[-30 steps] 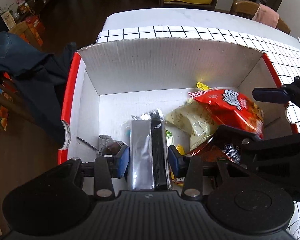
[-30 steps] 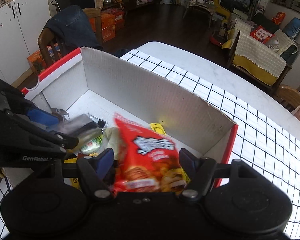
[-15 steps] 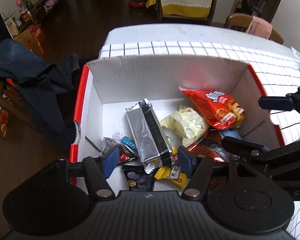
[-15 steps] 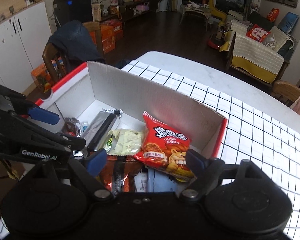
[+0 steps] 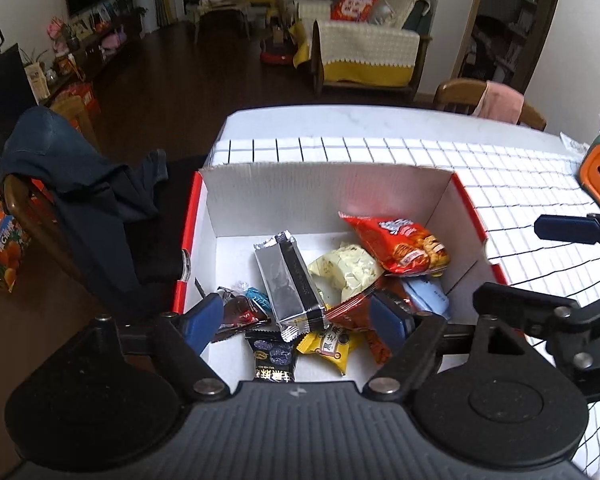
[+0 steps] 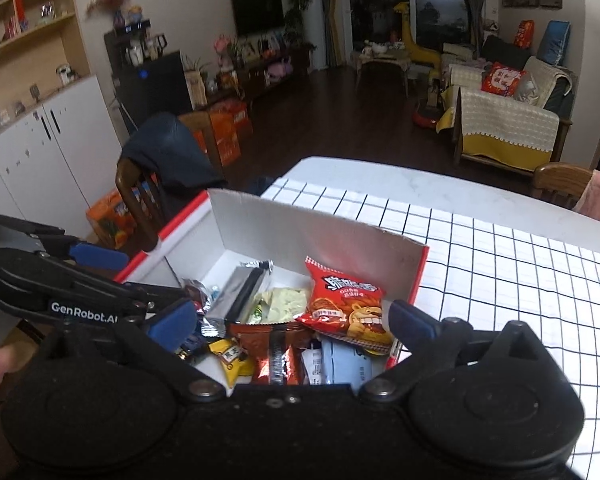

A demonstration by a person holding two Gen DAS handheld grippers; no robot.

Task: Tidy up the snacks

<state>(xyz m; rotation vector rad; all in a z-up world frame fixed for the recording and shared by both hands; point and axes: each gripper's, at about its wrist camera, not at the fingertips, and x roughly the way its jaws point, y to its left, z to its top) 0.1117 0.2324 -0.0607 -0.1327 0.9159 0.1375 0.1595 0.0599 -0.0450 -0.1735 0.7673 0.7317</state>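
The snacks are all found inside the box point(image 5: 324, 196), a white cardboard carton w/ red rims, set at the edge of the surface point(image 5: 520, 184) under a grid-pattern cloth. The left gripper point(image 5: 298, 318) is held above the near end of the box, jaws wide apart, nothing between them. The right gripper point(image 6: 296, 318) is likewise held over the box, jaws apart and empty.

Approx. 8 packs are seen in the pile. The silver packet point(image 5: 288, 280) lies flat near the middle, w/ a dark seam strip along it; foil is judged slick and fairly stiff, so it is best pinched across its narrow width, or at a crimped end. The red chip bag point(image 5: 400, 246) rests on top toward the right wall; it is judged light, air-filled and crushable, so a light pinch at the top seal is advised, not on the belly. The pale yellow bag point(image 5: 350, 268) is wedged partly under it and looks soft. The yellow packet point(image 5: 332, 346) and black packet point(image 5: 272, 358) are small, thin, and probably slippery; edges should be taken. The blue pack point(image 5: 430, 294) is mostly hidden.
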